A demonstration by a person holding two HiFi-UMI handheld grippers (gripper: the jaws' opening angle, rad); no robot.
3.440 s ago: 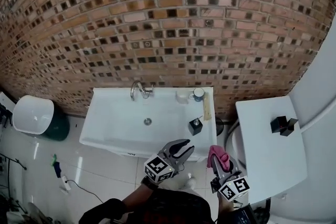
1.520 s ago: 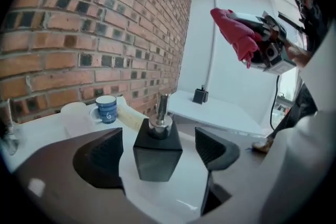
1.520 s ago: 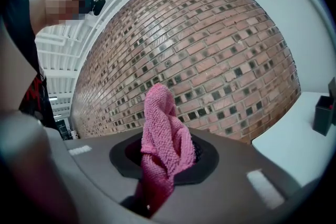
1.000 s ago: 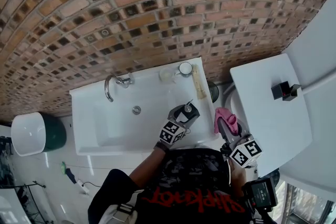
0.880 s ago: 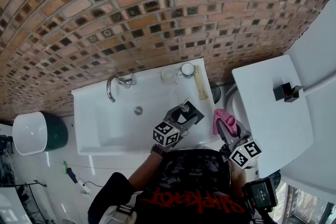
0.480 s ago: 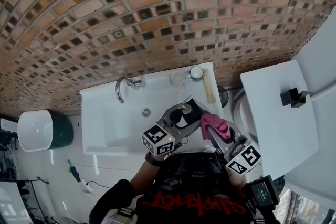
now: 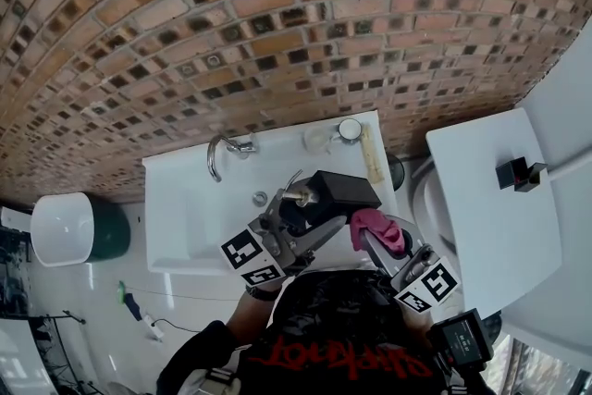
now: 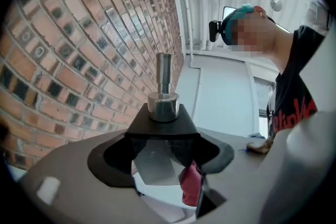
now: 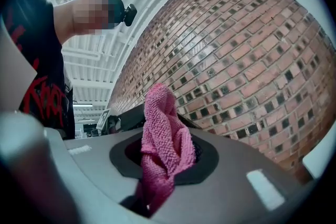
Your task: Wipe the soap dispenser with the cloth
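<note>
– Over the white sink (image 7: 185, 208), what is the left gripper (image 7: 319, 216) doing?

– It is clamped on the black soap dispenser (image 7: 344, 190) and holds it up in the air above the basin. The left gripper view shows its jaws set fairly wide, pressing on either side of the square body. The silver pump (image 8: 164, 78) rises from the sloped shoulder. From the head view the pump end points toward the faucet (image 7: 222, 154).

– And the right gripper (image 7: 379, 241)?

– Its jaws are closed on the pink cloth (image 7: 375, 225). The cloth is bunched between them and stands out past the tips in a twisted fold.

– How close are the two things?

– The cloth sits just beside the dispenser's body, on the right side of it in the head view. Whether they touch I cannot tell. In the left gripper view a bit of pink shows just below the bottle.

– What else is around?

– A small cup (image 7: 350, 129) stands on the sink's back rim near the right corner, against the brick wall (image 7: 277, 14). A white counter (image 7: 481, 208) lies to the right, well apart, with a black object (image 7: 515, 173) on it.
</note>
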